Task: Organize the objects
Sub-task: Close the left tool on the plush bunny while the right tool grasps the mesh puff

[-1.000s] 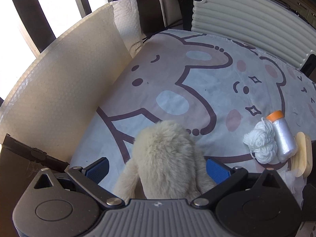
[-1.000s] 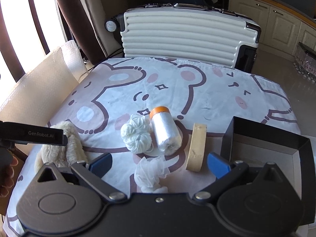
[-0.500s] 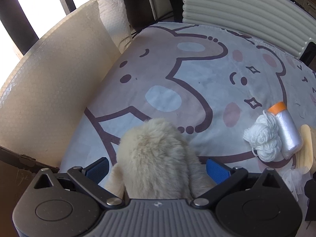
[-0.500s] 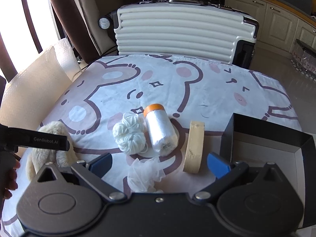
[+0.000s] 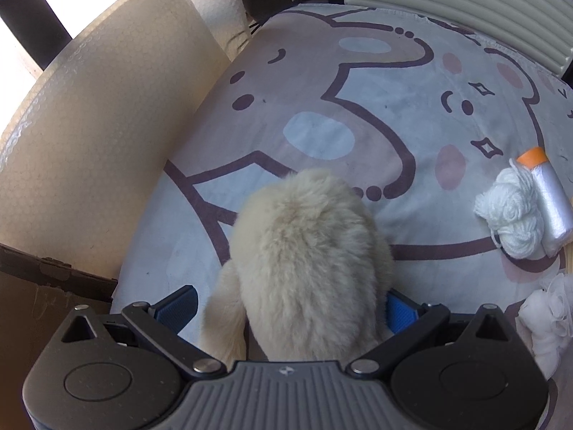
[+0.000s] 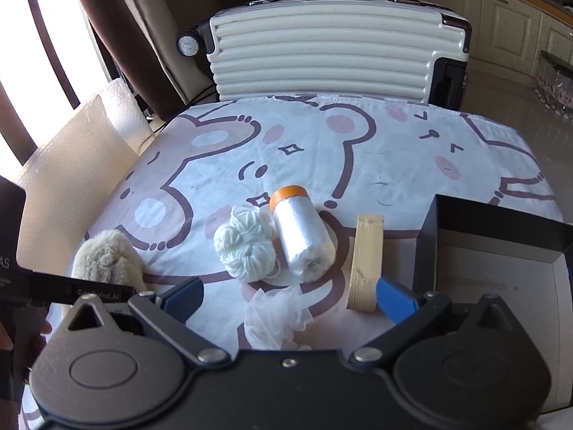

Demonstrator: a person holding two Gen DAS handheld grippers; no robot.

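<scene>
The bear-print cloth point(image 6: 394, 165) covers the table, a ribbed suitcase point(image 6: 333, 57) standing behind it. Beside the black box point(image 6: 501, 251), toward the cloth's middle, lie tape ring, film roll point(image 6: 304, 236) and yarn. The plush toy point(image 5: 308, 261) sits farthest from the box: judged soft, light, compressible, best taken mid-body. Left gripper point(image 5: 286, 304) stands wide, straddling it; right gripper point(image 6: 290, 295) wide, empty
</scene>
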